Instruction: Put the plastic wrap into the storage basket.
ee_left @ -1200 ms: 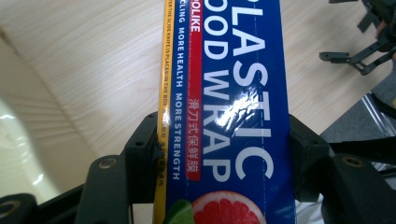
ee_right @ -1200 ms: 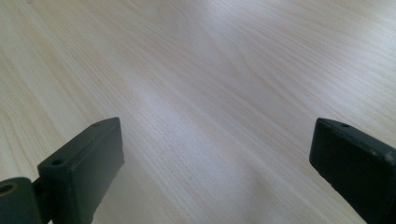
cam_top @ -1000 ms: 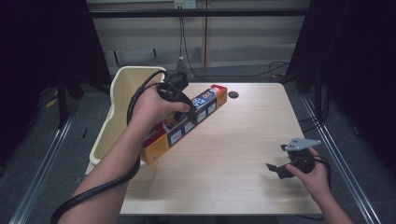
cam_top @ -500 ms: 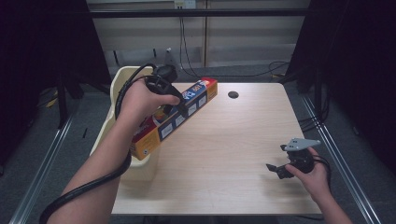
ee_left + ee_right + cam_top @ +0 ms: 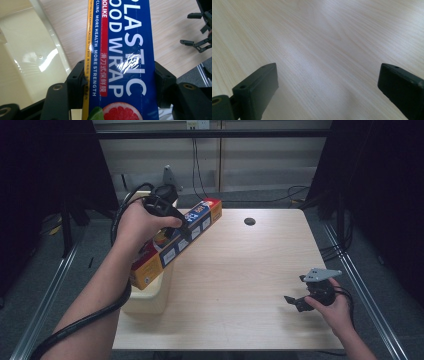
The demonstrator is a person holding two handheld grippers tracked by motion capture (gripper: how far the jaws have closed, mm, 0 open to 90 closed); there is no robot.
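A long plastic wrap box (image 5: 172,247), blue, red and orange, hangs tilted in the air, and my left gripper (image 5: 176,226) is shut on its middle. Its lower orange end is above a cream bin (image 5: 146,301) at the table's left edge; its red end points to the far right. In the left gripper view both black jaws press the sides of the plastic wrap box (image 5: 125,45), with the cream bin (image 5: 30,52) below on the left. My right gripper (image 5: 296,303) rests low at the table's front right, open, with only bare wood between its jaws (image 5: 327,77).
The light wooden table (image 5: 240,270) has a small dark round hole (image 5: 249,221) near its far edge. Metal rails run along the floor on both sides. Cables hang by the back wall. The other gripper (image 5: 200,32) appears far off in the left gripper view.
My left hand has carried the box to the left and upward, from over the table to above the bin. The right hand has kept still.
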